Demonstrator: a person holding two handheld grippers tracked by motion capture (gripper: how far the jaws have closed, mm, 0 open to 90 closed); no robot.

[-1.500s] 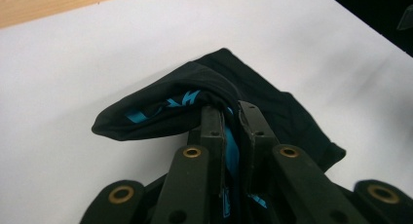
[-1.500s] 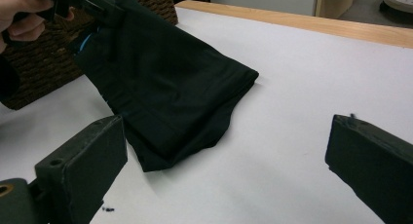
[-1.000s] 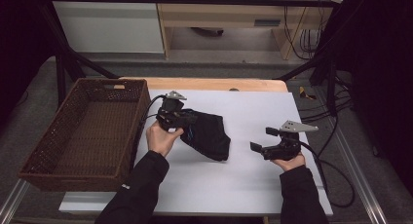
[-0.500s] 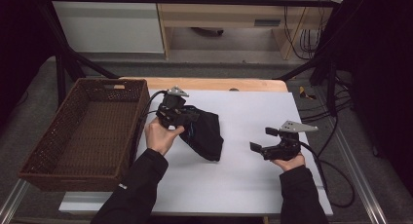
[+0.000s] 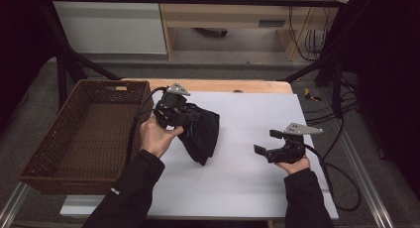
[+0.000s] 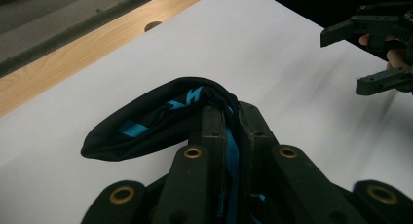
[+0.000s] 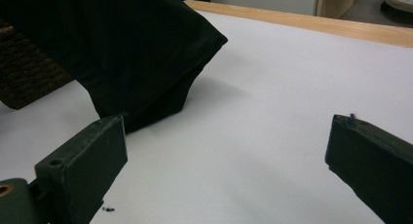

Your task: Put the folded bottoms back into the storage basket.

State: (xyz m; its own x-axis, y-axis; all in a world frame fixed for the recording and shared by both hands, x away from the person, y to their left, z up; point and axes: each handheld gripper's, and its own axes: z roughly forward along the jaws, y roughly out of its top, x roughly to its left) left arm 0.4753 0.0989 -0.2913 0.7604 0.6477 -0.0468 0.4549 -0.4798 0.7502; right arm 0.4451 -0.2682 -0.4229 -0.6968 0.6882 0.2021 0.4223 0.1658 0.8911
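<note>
Now, by parts:
Left gripper (image 5: 174, 114): jaws clamped on the black cloth (image 5: 203, 134), which hangs beside the basket (image 5: 74, 134).
Right gripper (image 5: 277, 146): jaws wide, holding nothing, right of the cloth.
Cloth: likely light, soft, floppy; best pinched at a bunched fold.
Table (image 5: 247, 188): smooth white sheet.
Room: dim shelves beyond.

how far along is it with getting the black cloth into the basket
Done: the left tongs are shut on the black cloth, most of it raised, its lower end at the white table. In hand: carrying it, beside the wicker basket. Left: moving it over the rim and letting go, probably. The right tongs are open, holding nothing.
</note>
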